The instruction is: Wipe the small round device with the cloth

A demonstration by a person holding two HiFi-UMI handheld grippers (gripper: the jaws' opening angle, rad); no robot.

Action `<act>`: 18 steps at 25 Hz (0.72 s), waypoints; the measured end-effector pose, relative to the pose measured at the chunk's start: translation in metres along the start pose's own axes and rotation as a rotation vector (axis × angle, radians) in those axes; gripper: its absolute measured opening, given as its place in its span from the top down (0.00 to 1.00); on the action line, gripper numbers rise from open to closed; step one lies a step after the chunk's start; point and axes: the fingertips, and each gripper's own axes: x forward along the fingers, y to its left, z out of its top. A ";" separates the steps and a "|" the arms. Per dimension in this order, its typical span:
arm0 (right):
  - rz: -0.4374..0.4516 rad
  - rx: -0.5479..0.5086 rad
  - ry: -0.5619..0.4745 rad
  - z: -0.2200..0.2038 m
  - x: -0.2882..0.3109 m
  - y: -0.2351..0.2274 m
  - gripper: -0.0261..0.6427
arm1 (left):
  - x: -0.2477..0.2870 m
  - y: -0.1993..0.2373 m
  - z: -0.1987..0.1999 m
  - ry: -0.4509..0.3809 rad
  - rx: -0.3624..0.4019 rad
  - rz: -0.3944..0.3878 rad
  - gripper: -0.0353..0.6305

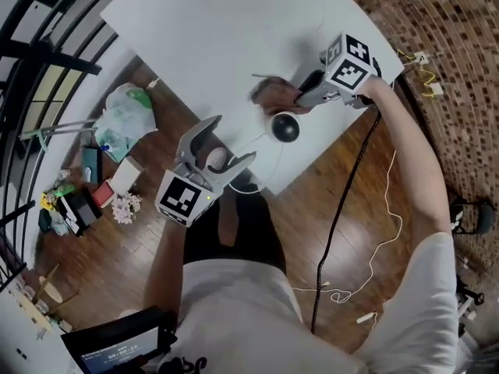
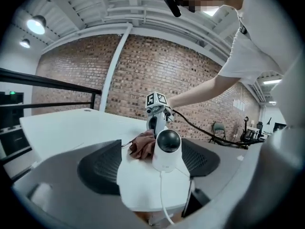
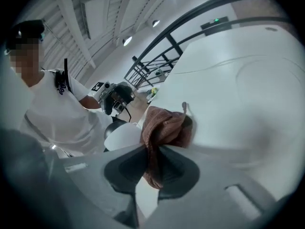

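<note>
Here, at left, the left gripper (image 1: 230,140) hovers off the near edge of the white tabletop (image 1: 203,29), jaws spread wide with nothing pinched, aimed at the small round device (image 1: 284,127). That device, a white body with a black dome, stands upright on the tabletop close to the edge, a thin white cable (image 2: 162,194) trailing off it. Just beside it sits the bunched brown cloth (image 1: 269,93), clamped tight in the right gripper (image 1: 295,96) reaching in from the right; whether cloth touches device can't be made out.
</note>
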 end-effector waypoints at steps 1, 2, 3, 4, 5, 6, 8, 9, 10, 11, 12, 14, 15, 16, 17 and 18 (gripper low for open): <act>-0.024 0.024 -0.051 -0.008 -0.003 0.001 0.90 | 0.005 -0.001 0.003 0.004 0.019 -0.023 0.31; -0.046 0.040 -0.100 -0.016 -0.005 0.004 0.90 | 0.010 -0.002 0.006 0.008 0.032 -0.039 0.32; -0.064 0.049 -0.149 -0.024 -0.006 0.009 0.90 | 0.015 -0.004 0.010 0.013 0.037 -0.050 0.32; -0.077 0.054 -0.200 -0.031 -0.005 0.016 0.90 | 0.020 -0.007 0.014 0.017 0.041 -0.057 0.32; -0.089 0.064 -0.252 -0.038 -0.003 0.025 0.90 | 0.024 -0.009 0.019 0.021 0.049 -0.063 0.32; -0.103 0.079 -0.307 -0.045 0.000 0.034 0.90 | 0.030 -0.010 0.025 0.025 0.062 -0.072 0.32; -0.155 0.117 -0.407 -0.057 0.006 0.047 0.90 | 0.041 -0.004 0.035 0.025 0.088 -0.085 0.32; -0.193 0.139 -0.448 -0.062 0.011 0.052 0.90 | 0.045 0.001 0.037 0.025 0.093 -0.084 0.32; -0.232 0.166 -0.489 -0.066 0.018 0.056 0.90 | 0.047 0.005 0.038 0.027 0.095 -0.079 0.32; -0.269 0.198 -0.534 -0.070 0.026 0.060 0.90 | 0.045 0.008 0.038 0.031 0.095 -0.073 0.33; -0.303 0.234 -0.582 -0.073 0.034 0.065 0.90 | 0.043 0.010 0.040 0.035 0.095 -0.070 0.33; -0.358 0.304 -0.662 -0.075 0.047 0.078 0.90 | 0.038 0.013 0.045 0.040 0.093 -0.071 0.33; -0.382 0.331 -0.686 -0.075 0.052 0.084 0.90 | 0.036 0.014 0.049 0.039 0.092 -0.073 0.33; -0.403 0.351 -0.700 -0.074 0.056 0.088 0.90 | 0.035 0.016 0.053 0.036 0.091 -0.074 0.33; -0.420 0.365 -0.707 -0.073 0.058 0.091 0.90 | 0.035 0.019 0.057 0.031 0.088 -0.072 0.33; -0.428 0.373 -0.708 -0.071 0.060 0.095 0.90 | 0.034 0.021 0.061 0.024 0.083 -0.069 0.33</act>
